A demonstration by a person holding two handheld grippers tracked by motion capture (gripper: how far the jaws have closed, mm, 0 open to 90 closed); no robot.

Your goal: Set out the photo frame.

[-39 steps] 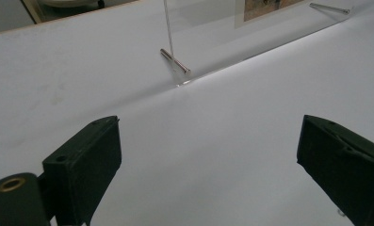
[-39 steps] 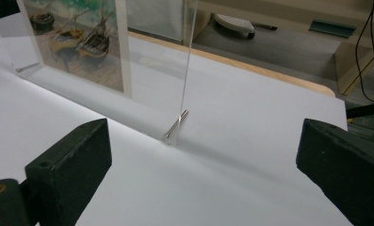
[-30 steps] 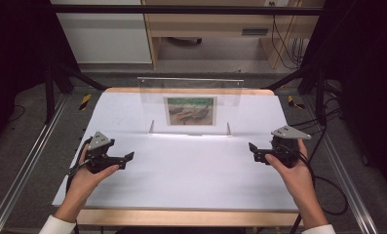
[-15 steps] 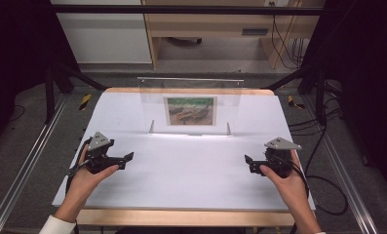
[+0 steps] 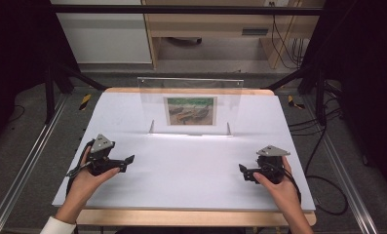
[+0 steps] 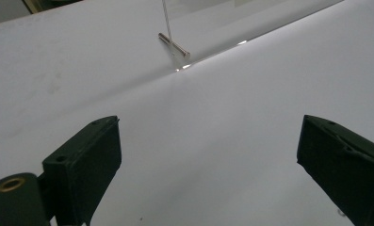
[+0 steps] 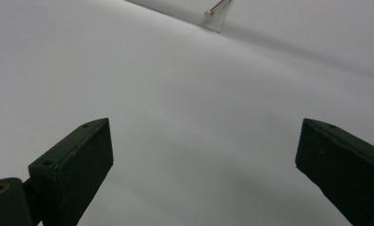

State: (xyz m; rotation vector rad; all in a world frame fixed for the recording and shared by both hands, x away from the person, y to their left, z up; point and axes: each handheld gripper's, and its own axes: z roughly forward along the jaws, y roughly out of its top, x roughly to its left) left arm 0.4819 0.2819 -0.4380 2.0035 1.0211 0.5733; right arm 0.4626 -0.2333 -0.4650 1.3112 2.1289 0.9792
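Grippers sit low at either side of the white worktop (image 5: 191,165), one in each of the person's hands. The left gripper (image 5: 125,162) lies near the left edge, pointing inward toward the middle; its fingers (image 6: 83,165) stand wide apart with nothing between them, bare white surface showing in the gap. The right gripper (image 5: 244,171) mirrors it near the right edge, pointing inward as well, and its fingers (image 7: 71,165) are likewise spread wide and empty.

Nearest thing ahead of both is a clear acrylic stand (image 5: 190,105), upright across the far middle of the worktop, well apart from either gripper. It carries a small picture (image 5: 190,110) (boats on a shore, as far as can be made out) at its centre. Small feet hold the panel up at both lower corners; the left gripper view catches one metal foot pin (image 6: 174,45), the right gripper view another (image 7: 216,6).
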